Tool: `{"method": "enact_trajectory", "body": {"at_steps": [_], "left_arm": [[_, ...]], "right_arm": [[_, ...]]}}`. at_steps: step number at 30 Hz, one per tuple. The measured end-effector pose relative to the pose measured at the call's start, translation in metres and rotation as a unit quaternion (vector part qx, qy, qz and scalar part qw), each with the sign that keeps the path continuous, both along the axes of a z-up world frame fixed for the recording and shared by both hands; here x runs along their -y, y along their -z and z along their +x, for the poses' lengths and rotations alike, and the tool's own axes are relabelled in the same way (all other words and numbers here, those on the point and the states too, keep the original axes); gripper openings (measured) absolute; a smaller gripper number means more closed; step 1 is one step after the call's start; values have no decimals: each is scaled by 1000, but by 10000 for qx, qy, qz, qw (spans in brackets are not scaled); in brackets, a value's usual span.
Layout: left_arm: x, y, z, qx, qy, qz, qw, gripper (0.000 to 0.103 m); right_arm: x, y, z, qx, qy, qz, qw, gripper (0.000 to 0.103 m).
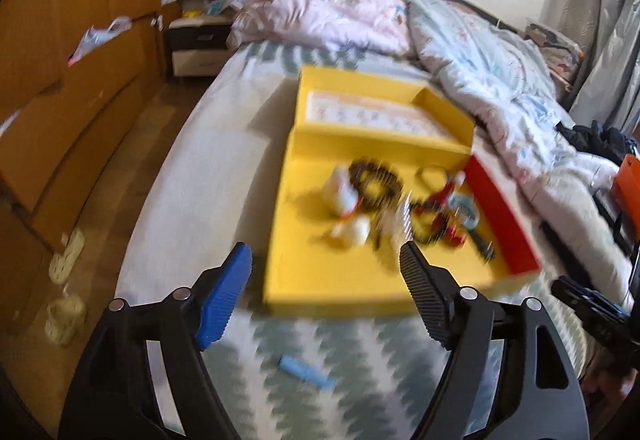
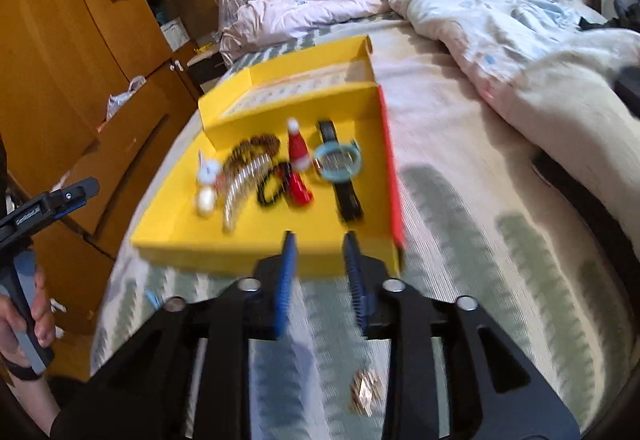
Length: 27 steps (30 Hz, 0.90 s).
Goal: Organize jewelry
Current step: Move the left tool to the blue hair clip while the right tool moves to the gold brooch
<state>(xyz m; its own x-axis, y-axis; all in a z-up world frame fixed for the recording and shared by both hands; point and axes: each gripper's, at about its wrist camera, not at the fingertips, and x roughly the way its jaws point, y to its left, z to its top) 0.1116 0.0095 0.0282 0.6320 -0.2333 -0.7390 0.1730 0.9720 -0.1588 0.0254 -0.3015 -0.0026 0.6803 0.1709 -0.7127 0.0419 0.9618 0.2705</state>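
We hold the left gripper spread wide and empty, and the right gripper narrowly parted and empty, both before the yellow box on the bed; jewelry lies inside.

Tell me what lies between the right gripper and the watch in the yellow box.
In the right wrist view, only the yellow box's near wall and bare floor separate the right gripper from the watch.

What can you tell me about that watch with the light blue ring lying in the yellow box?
The watch lies flat in the yellow box, near its red right wall. It has a round, pale blue case around a light-coloured face and a dark, glossy strap stretched out straight, one end pointing toward the back of the box and one toward the front. The little red Santa hat sits just beside it. Neither tool touches it. Motion blur hides the dial's details.
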Motion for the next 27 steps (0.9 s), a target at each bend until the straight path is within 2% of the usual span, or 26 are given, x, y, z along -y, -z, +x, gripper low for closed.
{"method": "enact_trajectory", "body": {"at_steps": [1, 5, 10, 13, 18, 27], "left_arm": [[-5, 10, -4, -110, -73, 26, 9999, 76], [-14, 42, -16, -576, -277, 338, 9974, 76], [-19, 67, -29, -869, -513, 508, 9936, 76], [-14, 81, -32, -1036, -605, 607, 9909, 76], [-2, 94, -35, -1033, -650, 845, 9889, 76], [6, 112, -31, -1133, -760, 1036, 9852, 76]], "right_arm": [[1, 7, -9, -91, 34, -69, 9999, 48], [7, 33, -33, -459, 154, -87, 9988, 49], [5, 43, -46, -574, 265, -102, 9979, 53], [-5, 48, -47, -619, 241, -333, 9972, 54], [-19, 53, -45, -652, 256, -898, 9935, 54], [-34, 75, -33, -951, 242, -1432, 9848, 54]]}}
